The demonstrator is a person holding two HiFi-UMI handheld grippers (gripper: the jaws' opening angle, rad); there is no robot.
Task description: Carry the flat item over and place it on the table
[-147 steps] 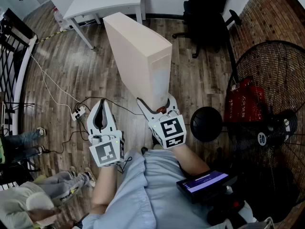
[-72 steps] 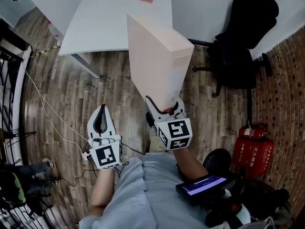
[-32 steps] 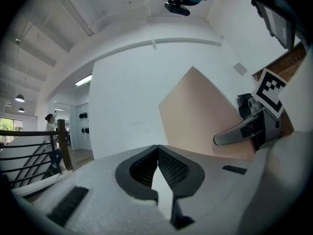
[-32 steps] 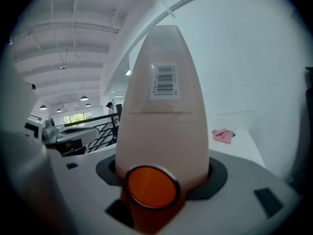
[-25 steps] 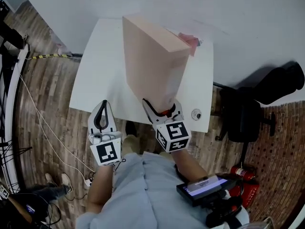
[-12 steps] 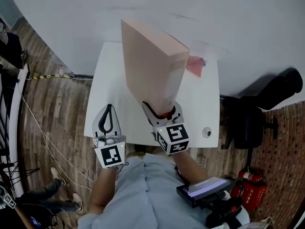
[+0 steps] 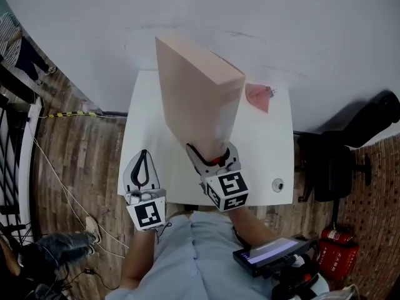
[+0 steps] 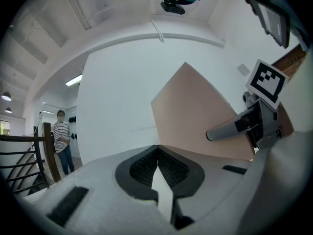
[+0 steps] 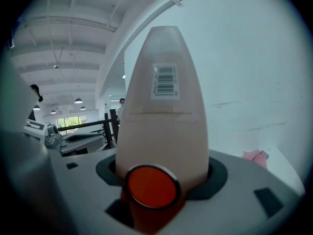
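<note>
2 grippers hang over the near edge of the white desk (image 7: pixel 270 149). Our right gripper (image 7: pixel 210 156) has its fingers clamped on the near end of the flat pink box (image 7: pixel 195 95), which juts out on edge over the desk. Our left gripper (image 7: pixel 142 156) has its fingers pressed together on nothing.

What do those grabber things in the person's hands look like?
The left gripper and right gripper are light grey, with curved jaws lined by black ridged pads. Each carries a white cube printed with black square markers. The person wears a light blue shirt.
</note>
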